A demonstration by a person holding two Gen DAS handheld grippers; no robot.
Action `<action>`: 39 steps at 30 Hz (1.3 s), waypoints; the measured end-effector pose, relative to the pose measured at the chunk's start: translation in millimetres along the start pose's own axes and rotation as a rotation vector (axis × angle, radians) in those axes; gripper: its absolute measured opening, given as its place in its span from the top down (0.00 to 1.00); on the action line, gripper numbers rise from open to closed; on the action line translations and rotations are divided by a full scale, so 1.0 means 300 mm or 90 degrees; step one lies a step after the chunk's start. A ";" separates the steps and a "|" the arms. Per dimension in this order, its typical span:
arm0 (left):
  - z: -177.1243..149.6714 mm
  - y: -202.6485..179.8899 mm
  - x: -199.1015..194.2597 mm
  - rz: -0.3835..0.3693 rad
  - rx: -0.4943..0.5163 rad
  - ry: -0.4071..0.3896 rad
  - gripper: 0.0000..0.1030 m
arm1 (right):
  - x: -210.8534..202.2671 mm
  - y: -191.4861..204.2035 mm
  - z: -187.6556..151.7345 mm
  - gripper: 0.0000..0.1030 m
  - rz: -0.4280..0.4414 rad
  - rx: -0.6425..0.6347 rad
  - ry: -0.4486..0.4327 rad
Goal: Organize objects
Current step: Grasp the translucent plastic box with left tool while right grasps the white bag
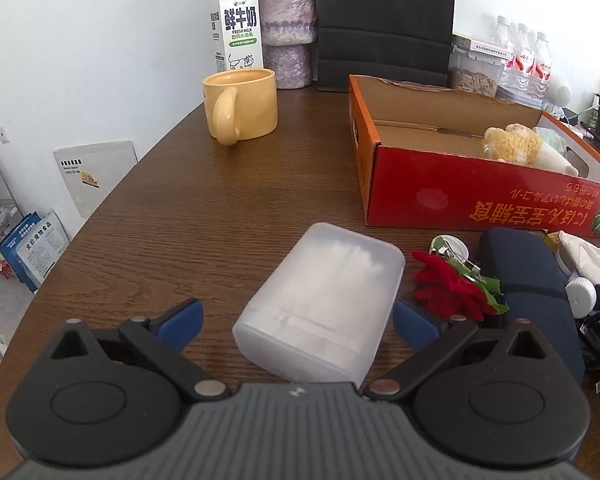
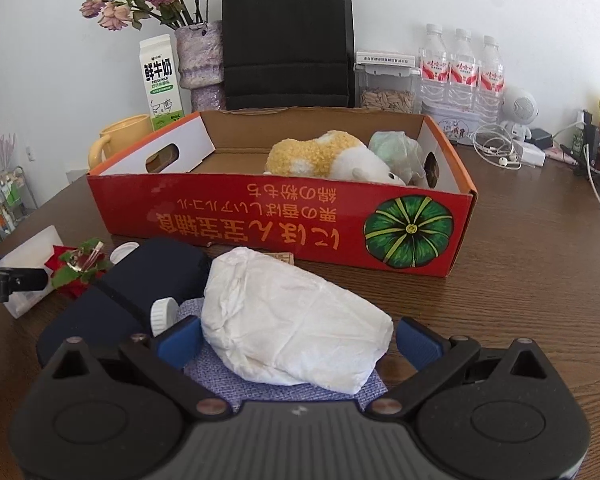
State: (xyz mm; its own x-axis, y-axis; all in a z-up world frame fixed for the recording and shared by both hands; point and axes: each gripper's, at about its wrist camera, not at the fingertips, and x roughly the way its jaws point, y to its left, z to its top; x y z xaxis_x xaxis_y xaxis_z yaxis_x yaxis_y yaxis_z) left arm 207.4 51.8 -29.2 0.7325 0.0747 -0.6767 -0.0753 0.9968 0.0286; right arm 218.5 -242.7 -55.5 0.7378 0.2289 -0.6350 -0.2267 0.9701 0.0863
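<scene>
Red cardboard box [image 2: 236, 216] holds plush toy [image 2: 332, 156] | left gripper [image 1: 296, 318] spread wide around frosted plastic case [image 1: 320, 308] | right gripper [image 2: 298, 338] agape, straddling white packet [image 2: 292, 316]

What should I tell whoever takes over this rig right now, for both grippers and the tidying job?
Left gripper: open, straddling the frosted plastic box lying on the table.
Right gripper: open, around the white crumpled bag, not closed.
Done: plush toy and a green bag sit in the red cardboard box.
Left: frosted box, white bag, red flower, dark blue case, small white-capped bottle, purple cloth remain outside it.
</scene>
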 end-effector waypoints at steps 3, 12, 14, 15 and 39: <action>0.004 -0.003 0.012 -0.006 0.004 -0.001 0.00 | 0.018 -0.030 -0.005 0.00 0.022 0.029 0.008; 0.013 -0.012 0.041 -0.008 0.008 0.006 0.00 | 0.026 -0.030 -0.006 0.00 0.022 0.024 0.003; 0.015 -0.014 0.045 -0.011 0.008 0.008 0.00 | 0.027 -0.030 -0.004 0.00 0.023 0.023 0.002; 0.016 -0.015 0.045 -0.012 0.007 0.008 0.00 | 0.027 -0.030 -0.004 0.00 0.026 0.022 0.001; 0.007 -0.043 0.017 -0.027 -0.001 0.007 0.28 | -0.019 -0.025 -0.008 0.50 0.043 0.017 -0.040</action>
State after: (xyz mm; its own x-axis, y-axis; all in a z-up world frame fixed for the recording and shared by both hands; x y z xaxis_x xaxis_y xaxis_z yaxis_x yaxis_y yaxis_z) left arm 213.6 39.4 -31.3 0.7280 0.0324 -0.6848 -0.0455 0.9990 -0.0011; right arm 214.4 -251.4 -54.4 0.7605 0.2975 -0.5771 -0.2603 0.9540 0.1488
